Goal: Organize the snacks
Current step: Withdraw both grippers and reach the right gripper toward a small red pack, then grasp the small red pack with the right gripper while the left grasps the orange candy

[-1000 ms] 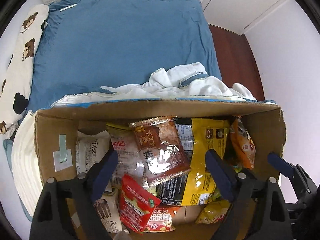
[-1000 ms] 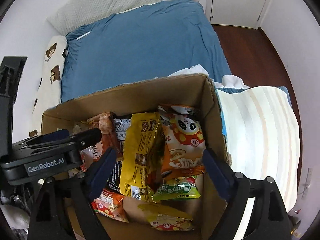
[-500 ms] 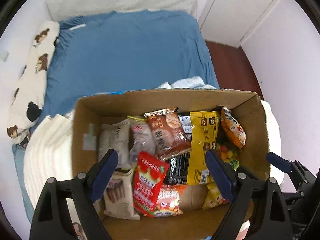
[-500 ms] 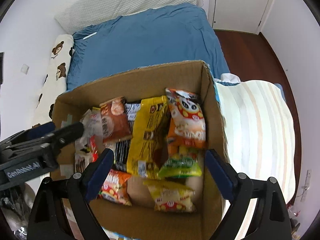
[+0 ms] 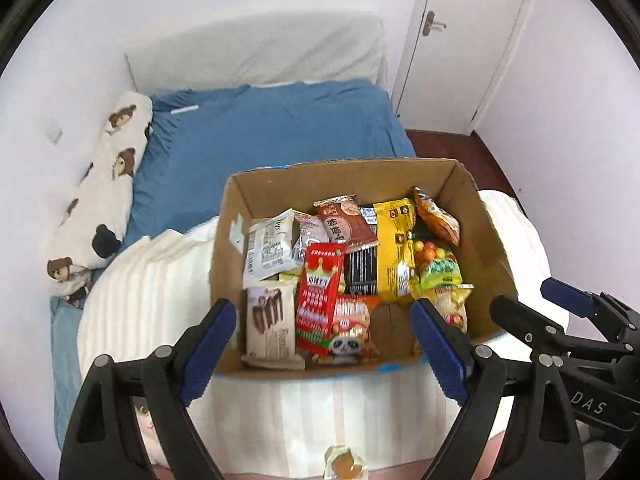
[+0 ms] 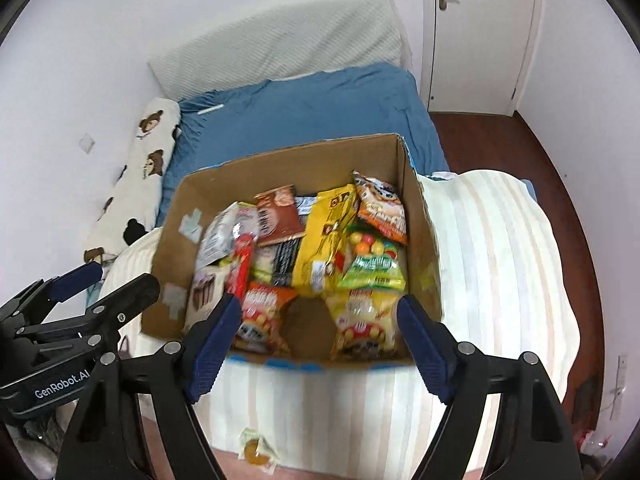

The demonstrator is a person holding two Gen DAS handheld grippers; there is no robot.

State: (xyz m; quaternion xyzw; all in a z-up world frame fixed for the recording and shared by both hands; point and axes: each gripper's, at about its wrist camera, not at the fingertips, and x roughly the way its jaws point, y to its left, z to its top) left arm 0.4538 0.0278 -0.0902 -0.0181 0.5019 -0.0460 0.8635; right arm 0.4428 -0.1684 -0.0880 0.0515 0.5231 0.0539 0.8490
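- Since a second ago: both claws have drawn up and back from the cardboard box (image 5: 472, 216); whole rim now in view.
- Left claw (image 5: 324, 344): jaws apart, nothing between.
- Right claw (image 6: 320, 344): jaws just been closing, still apart, empty; "GenRobot.AI" legible on the left tool.
- Snack packets (image 5: 320, 292): packed inside the box; bare floor at its near edge.
- Box sits on striped blanket (image 6: 492, 260), on the bed (image 5: 260, 140).

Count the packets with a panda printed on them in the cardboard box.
2 visible. One orange panda packet lies at the near edge of the cardboard box; another orange panda packet leans in the far right corner. Others may be buried underneath.
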